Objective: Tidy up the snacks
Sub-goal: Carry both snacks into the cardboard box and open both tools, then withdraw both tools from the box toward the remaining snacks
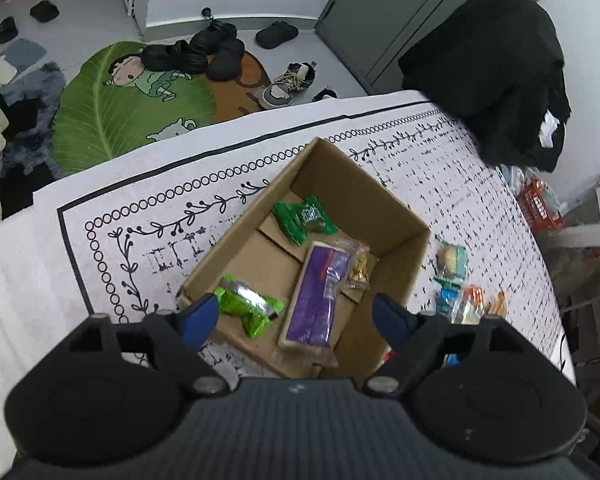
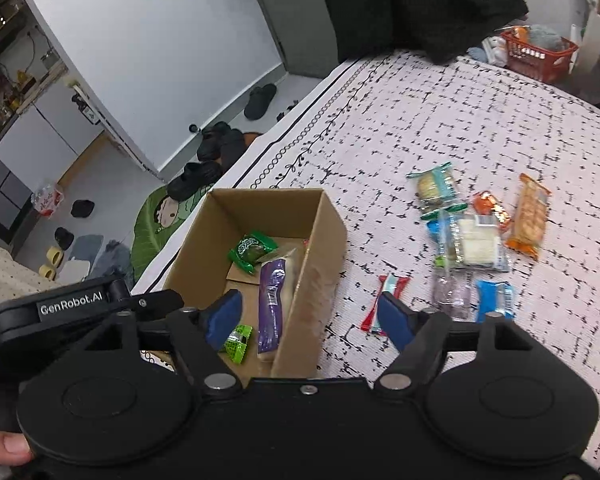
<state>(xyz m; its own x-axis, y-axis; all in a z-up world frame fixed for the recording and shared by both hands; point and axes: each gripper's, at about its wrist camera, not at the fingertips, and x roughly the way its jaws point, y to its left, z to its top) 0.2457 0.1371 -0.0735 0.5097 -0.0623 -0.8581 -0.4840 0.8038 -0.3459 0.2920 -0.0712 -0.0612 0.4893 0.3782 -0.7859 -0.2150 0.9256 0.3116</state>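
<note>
Inside the cardboard box, purple packet lengthwise along it, both claws released, empty.

Brown box, purple packet, black-and-white cloth

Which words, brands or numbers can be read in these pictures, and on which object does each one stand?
"GenRobot.AI": on the black arm of the left hand-held gripper, seen in the right wrist view.
Print on the snack packets, such as the dark green packet and the purple packet: too blurred to read.
</note>
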